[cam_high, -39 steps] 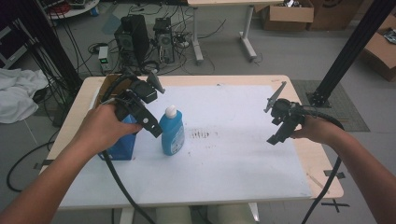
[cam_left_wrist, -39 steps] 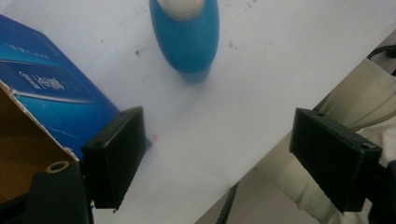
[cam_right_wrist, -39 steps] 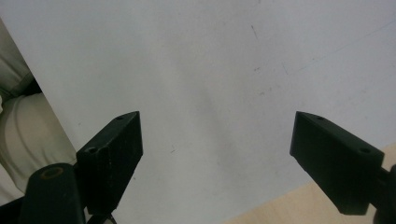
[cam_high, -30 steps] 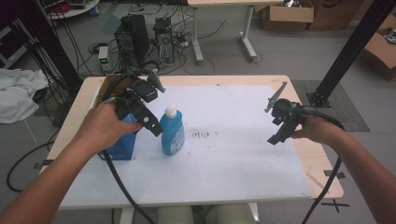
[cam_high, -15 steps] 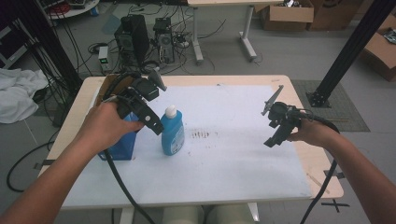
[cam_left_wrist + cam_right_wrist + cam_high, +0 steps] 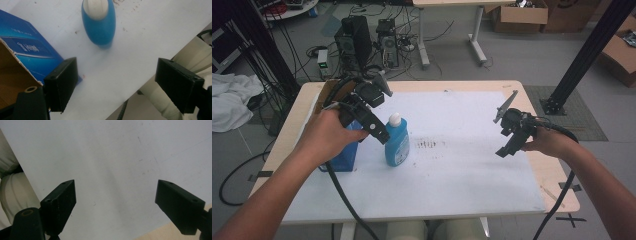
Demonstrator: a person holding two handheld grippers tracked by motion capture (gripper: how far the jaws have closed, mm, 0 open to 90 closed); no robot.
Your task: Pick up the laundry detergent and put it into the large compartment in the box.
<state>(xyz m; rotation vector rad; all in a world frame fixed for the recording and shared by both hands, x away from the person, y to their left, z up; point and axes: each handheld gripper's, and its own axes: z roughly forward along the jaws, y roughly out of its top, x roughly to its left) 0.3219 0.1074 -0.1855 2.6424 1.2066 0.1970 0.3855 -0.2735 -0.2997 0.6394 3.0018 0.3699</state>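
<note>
A blue bottle with a white cap (image 6: 396, 142) stands upright on the white sheet (image 6: 462, 170), left of centre. Close to its left stands a blue carton (image 6: 343, 152), open at the top. My left gripper (image 6: 369, 117) hovers above the carton and just left of the bottle's cap. In the left gripper view its jaws are wide apart and open (image 6: 125, 85), with nothing between them; the bottle (image 6: 98, 22) and the carton (image 6: 25, 50) lie ahead of them. My right gripper (image 6: 512, 135) is held over the sheet's right side, open (image 6: 115, 205), above bare sheet.
The wooden table (image 6: 557, 185) shows past the sheet's right edge. Faint dark specks (image 6: 429, 145) mark the sheet right of the bottle. On the floor behind the table are computer cases (image 6: 354, 32), cables and a black post (image 6: 582, 55). The person's legs (image 6: 10, 192) are at the near edge.
My right gripper has drifted a little to the left, toward the sheet's middle. The left gripper has barely shifted above the carton. Bottle and carton have not moved.
</note>
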